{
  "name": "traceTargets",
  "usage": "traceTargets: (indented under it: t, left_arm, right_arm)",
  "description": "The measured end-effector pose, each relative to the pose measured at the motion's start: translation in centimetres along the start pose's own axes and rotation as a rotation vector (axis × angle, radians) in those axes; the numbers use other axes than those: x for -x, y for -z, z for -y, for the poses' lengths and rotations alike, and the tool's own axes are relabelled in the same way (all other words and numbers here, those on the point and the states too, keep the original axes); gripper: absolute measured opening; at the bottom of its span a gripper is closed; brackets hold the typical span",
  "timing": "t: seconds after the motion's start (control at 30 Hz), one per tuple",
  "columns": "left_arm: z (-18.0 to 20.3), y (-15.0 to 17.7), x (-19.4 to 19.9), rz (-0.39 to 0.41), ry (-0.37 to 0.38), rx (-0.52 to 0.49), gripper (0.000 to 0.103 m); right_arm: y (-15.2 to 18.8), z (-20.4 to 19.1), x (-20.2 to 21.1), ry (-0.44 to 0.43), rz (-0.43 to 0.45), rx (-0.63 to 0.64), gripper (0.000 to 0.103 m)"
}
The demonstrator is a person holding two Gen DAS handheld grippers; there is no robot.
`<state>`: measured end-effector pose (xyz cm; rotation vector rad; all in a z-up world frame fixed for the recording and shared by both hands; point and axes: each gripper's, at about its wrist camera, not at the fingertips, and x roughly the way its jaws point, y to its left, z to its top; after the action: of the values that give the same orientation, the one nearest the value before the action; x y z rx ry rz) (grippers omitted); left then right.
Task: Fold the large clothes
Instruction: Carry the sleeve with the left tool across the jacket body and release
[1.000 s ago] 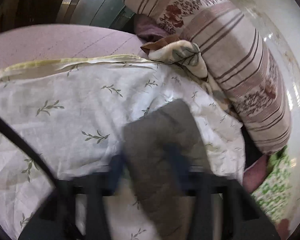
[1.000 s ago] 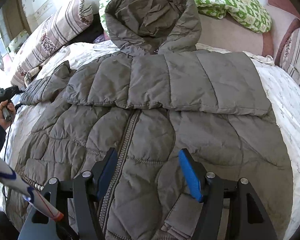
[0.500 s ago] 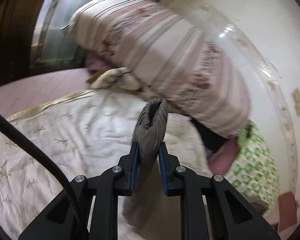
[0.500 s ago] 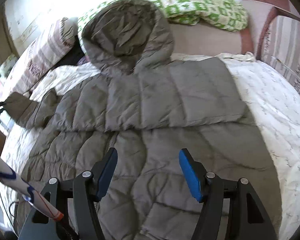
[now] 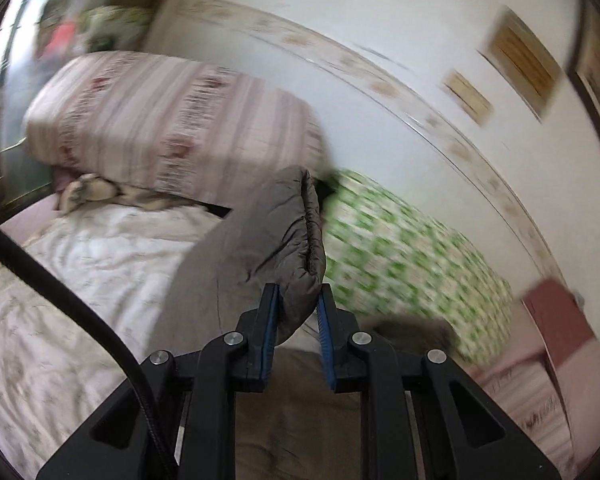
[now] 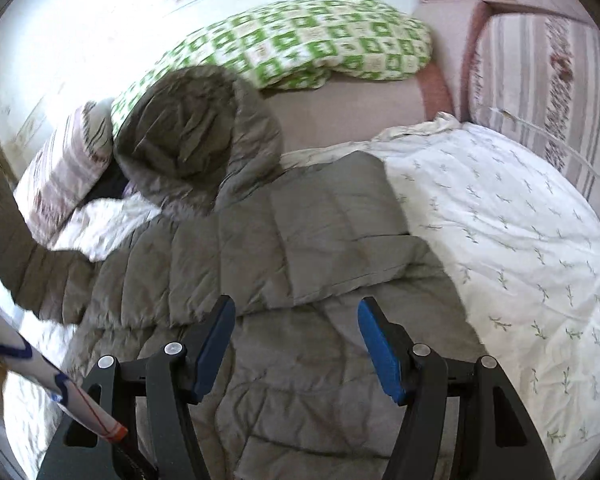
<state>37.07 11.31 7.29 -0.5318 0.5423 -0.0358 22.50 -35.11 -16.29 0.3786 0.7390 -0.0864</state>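
Item: grey hooded puffer jacket point(image 6: 300, 248), on bed point(image 6: 520, 240).
My left gripper point(image 5: 296, 312) clenches its sleeve cuff point(image 5: 300, 240), raised at nine o'clock; my right gripper point(image 6: 296, 340) hangs released above the front.

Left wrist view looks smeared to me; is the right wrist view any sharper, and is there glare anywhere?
Left wrist view: striped pillow, green quilt and wall streaked by motion blur; only the left gripper and the pinched sleeve cuff stay crisp. Right wrist view: milder blur, worst at the left edge; jacket readable; wall top left blown out by glare; fisheye bends both.
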Motion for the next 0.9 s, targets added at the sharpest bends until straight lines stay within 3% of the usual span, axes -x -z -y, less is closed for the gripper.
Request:
traceTargets:
  t: [0.23,0.5,0.77,0.8,0.83,0.87,0.9]
  left_arm:
    - [11.7,7.0,-1.1,-0.078,0.090,-0.163,0.018]
    - [19.8,16.7,-5.0,-0.210,0.149,-0.274,0.018]
    - [22.3,28.9,-12.5,-0.396,0.113,-0.369,0.019]
    - [22.2,30.2,-13.2,-0.428,0.109,-0.378,0.022]
    - [22.2,31.4,-14.0,-0.469,0.103,-0.385,0.034]
    - [22.2,32.4,-14.6,-0.526,0.112,-0.385,0.039]
    - [22.1,32.9,-14.8,-0.556,0.124,-0.380,0.041]
  right_arm:
    - [-0.7,2.8,0.2,0.017,-0.001,-0.075,0.069]
    - [-1.7,5.7,1.0,0.032,0.007,-0.155,0.069]
    - [-1.9,7.8,0.9,0.069,0.001,-0.193,0.069]
    - [-2.0,7.9,1.0,0.070,0.004,-0.196,0.069]
    - [-2.1,8.0,1.0,0.070,0.006,-0.199,0.069]
    - [-2.2,8.1,1.0,0.071,0.008,-0.202,0.069]
    - [-2.3,8.1,1.0,0.070,0.008,-0.205,0.069]
